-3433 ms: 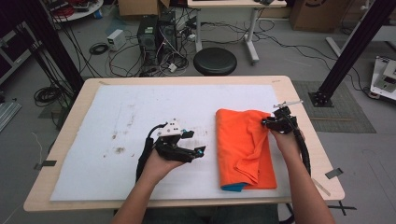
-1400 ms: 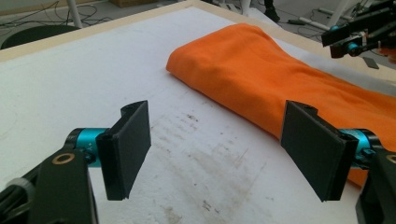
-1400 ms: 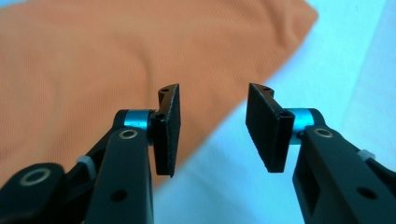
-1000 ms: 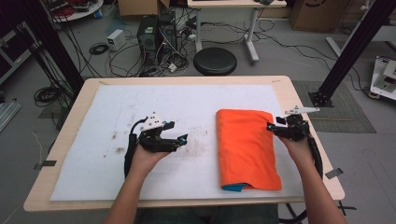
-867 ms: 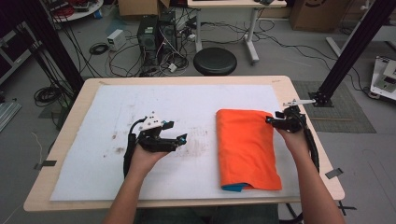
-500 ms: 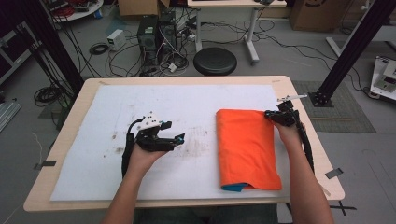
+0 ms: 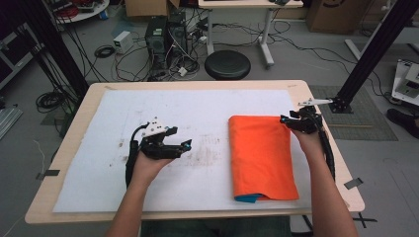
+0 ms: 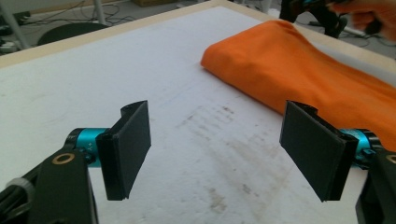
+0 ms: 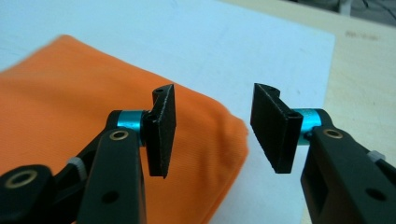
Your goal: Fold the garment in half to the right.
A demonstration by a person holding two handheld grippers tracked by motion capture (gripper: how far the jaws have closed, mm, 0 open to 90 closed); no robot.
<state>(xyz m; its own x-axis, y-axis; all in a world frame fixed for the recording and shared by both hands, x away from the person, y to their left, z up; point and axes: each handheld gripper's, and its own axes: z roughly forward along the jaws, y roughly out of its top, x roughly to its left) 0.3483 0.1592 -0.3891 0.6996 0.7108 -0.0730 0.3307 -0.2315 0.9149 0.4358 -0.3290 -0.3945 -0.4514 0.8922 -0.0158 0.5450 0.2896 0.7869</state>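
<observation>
— What changed since we last looked?
— We saw the right gripper [image 7: 285, 120] by the far right corner of the orange cloth [image 7: 260, 155]. Its jaws had just opened again, nothing between them. The left gripper [image 7: 186, 146] stayed wide open and empty over the white mat [image 7: 148, 106].
— How did the cloth look?
— Soft, folded into a long shape, with a blue bit poking out underneath. We couldn't tell what that was.

Matt orange cloth [image 7: 262, 155], smudged white mat [image 7: 197, 123]
</observation>
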